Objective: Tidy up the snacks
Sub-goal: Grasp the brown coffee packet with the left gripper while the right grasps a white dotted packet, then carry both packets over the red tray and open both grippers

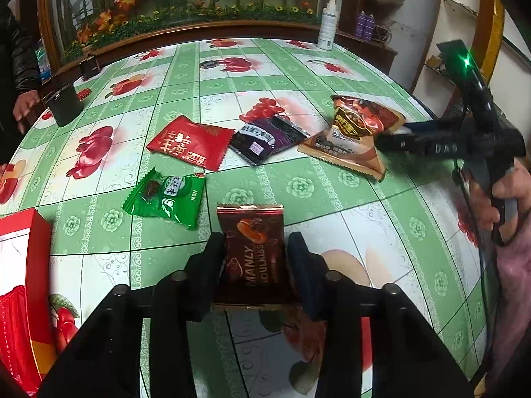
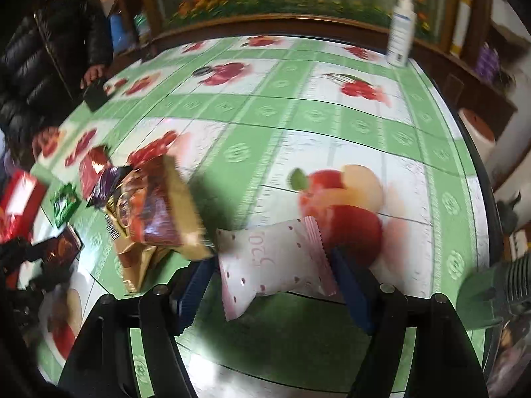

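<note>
My left gripper (image 1: 255,248) is shut on a dark brown "MANLY SOULKISS" packet (image 1: 254,252), held over the table. Beyond it lie a green packet (image 1: 167,197), a red packet (image 1: 190,142), a purple packet (image 1: 265,137) and an orange-brown packet (image 1: 361,122) on a tan packet (image 1: 345,156). My right gripper (image 2: 272,262) is shut on a white and pink dotted packet (image 2: 272,258); it also shows in the left wrist view (image 1: 395,137), beside the orange-brown packet. That packet (image 2: 156,205) sits just left of the right fingers.
A red box (image 1: 20,285) stands at the left edge. A white bottle (image 1: 328,23) stands at the table's far side, a black cup (image 1: 64,104) at the far left next to a person in a black jacket (image 2: 49,53). The tablecloth (image 1: 332,205) is green with fruit prints.
</note>
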